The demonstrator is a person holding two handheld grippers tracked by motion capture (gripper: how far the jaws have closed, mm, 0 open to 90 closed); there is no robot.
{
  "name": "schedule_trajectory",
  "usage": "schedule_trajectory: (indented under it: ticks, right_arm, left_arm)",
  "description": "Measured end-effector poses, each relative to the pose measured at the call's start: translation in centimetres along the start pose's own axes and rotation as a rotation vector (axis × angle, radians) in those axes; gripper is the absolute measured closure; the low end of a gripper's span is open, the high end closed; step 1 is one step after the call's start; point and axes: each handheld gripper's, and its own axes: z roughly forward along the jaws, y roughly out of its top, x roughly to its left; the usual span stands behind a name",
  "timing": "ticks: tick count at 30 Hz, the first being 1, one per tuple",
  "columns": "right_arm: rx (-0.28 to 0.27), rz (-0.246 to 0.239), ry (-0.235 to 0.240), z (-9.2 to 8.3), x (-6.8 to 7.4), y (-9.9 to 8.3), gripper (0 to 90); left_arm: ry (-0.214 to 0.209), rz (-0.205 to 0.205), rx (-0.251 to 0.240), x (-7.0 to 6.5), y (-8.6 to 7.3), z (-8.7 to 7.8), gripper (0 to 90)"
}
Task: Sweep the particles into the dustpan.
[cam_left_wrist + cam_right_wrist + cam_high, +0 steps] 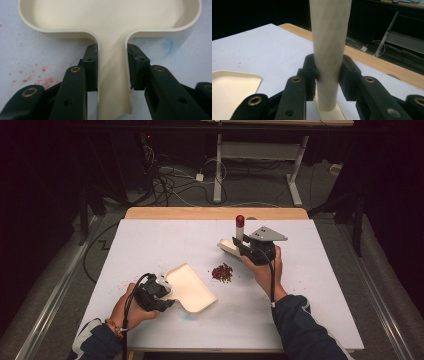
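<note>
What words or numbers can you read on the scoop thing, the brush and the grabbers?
There are none to read.
The cream dustpan is plain, with no label or number.
The brush handle is plain cream, and its red tip bears no writing.
The left gripper and right gripper show bare black jaws with brass rivets, no brand.
The white table cover has red specks, no print.

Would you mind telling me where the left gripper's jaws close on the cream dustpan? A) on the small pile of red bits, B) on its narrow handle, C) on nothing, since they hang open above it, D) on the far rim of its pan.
B: the left gripper clamps the narrow handle of the cream dustpan, one jaw pressed on either side.
</note>
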Motion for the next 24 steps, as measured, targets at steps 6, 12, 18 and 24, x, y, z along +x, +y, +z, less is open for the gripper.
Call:
schedule_trajectory:
  ticks: [6,12,18,24]
  right_arm:
    - [-0.008,0.008,0.003,-0.2,0.7,-0.3,69.8]
    - [-0.013,0.003,0.007,-0.3,1.4,-0.5,69.5]
    - [-0.022,0.013,0.023,-0.4,1.9,-0.7,69.1]
    - [-0.033,0.021,0.045,-0.6,2.9,-0.9,68.6]
  left_arm:
    - [0.001,-0.010,0.000,-0.2,0.1,0.3,64.0]
    - [-0.004,-0.020,0.000,-0.4,0.3,0.5,64.0]
    - [-0.011,-0.033,0.000,-0.6,0.5,0.7,64.0]
    - [-0.021,-0.047,0.001,-0.8,0.9,1.0,64.0]
